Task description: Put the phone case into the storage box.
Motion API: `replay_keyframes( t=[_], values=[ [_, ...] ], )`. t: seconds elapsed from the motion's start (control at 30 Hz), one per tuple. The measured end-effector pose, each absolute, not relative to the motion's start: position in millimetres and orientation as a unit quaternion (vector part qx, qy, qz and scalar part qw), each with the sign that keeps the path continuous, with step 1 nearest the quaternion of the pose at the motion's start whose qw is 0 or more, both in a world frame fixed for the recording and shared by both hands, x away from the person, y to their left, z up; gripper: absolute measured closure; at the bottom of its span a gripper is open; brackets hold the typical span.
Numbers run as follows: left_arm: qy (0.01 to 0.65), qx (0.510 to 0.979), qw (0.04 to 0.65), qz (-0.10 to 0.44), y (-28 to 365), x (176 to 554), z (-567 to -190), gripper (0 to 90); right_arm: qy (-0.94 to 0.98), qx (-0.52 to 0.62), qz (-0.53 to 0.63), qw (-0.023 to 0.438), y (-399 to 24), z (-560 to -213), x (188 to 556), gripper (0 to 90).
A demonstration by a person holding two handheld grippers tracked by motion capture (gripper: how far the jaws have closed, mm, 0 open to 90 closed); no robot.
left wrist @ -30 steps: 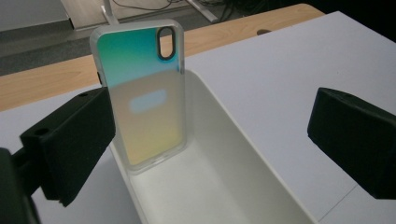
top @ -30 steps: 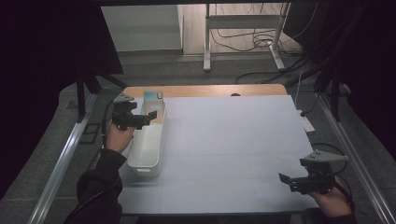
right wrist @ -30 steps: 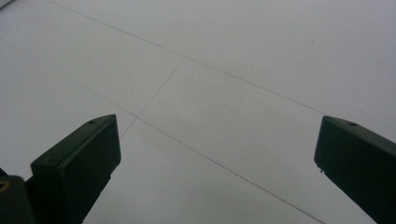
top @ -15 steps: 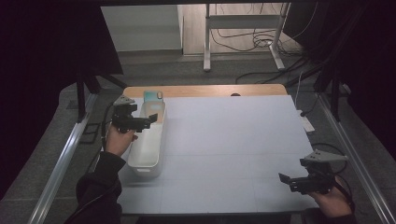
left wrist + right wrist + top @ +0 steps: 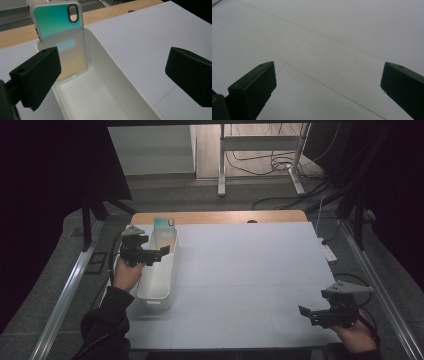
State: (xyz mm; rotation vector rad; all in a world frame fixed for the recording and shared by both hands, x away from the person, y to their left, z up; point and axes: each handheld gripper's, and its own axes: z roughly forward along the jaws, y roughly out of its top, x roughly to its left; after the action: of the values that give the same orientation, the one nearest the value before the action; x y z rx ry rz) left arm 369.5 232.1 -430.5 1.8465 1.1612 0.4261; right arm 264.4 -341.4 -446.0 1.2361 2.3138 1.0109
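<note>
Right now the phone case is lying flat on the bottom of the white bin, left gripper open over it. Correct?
Not quite. The phone case isn't lying flat: it stands on end, leaning against the far end wall of the white bin, as the left gripper view shows. The rest holds: the left gripper is open over the bin.

The table (image 5: 240, 270) is covered by a pale sheet marked with thin grid lines, and a strip of bare wood shows along its far edge. On the left side of the sheet sits a long white tub (image 5: 159, 292), lying lengthwise from near to far. A small dark spot (image 5: 252, 221) lies at the far edge, where sheet meets wood.
</note>
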Motion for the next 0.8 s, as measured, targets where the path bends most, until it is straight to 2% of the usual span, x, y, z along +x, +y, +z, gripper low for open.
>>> replay_keyframes(
  t=[0.8],
  values=[
    [0.458, 0.752, 0.444, 0.164, 227.2, 348.2, -428.8, 1.3, 0.811, 0.434, 0.357, 0.164, -341.1, -445.7, 264.0, 0.0]
  ],
)
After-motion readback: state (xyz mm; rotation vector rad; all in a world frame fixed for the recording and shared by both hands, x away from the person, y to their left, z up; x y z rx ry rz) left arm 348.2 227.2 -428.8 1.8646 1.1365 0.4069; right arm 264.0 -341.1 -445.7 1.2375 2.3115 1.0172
